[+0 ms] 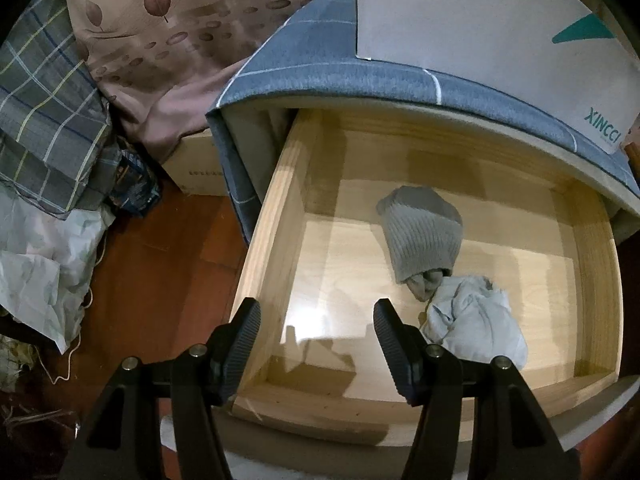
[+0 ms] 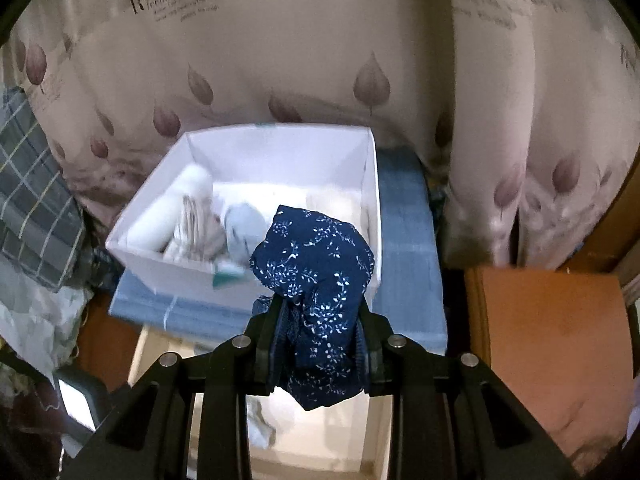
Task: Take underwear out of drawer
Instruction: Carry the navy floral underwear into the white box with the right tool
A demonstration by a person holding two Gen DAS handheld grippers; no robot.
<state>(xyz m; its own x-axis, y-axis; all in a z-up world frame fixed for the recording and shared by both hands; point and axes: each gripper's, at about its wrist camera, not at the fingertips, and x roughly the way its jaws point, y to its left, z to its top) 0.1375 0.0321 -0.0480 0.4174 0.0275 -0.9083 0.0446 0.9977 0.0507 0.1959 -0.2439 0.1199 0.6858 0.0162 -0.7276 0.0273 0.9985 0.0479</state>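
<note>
Right gripper: your right gripper is clamped on the navy floral-print cotton underwear, jaws closed down to the thickness of the bunched cloth, which bulges above and below the pads.
Underwear position: held in the air above the pale wooden drawer, in front of the white cardboard box; it looks clear of both, though the fisheye makes the gap hard to judge.
Left gripper: your left gripper stands wide open and holds nothing, hovering over the near left corner of the wooden drawer.
Drawer contents: a grey ribbed knit roll lies mid-floor of the drawer, with a crumpled pale blue-white garment touching its near end.
Box contents: rolled white and light-coloured cloth items sit in the left part of the white box, which rests on the blue-grey cloth-covered top above the drawer.
Progress: this piece is out of the drawer but not set down.
Remaining: in my judgement you release it into the box; whether the two pieces in the drawer are underwear cannot be told.
</note>
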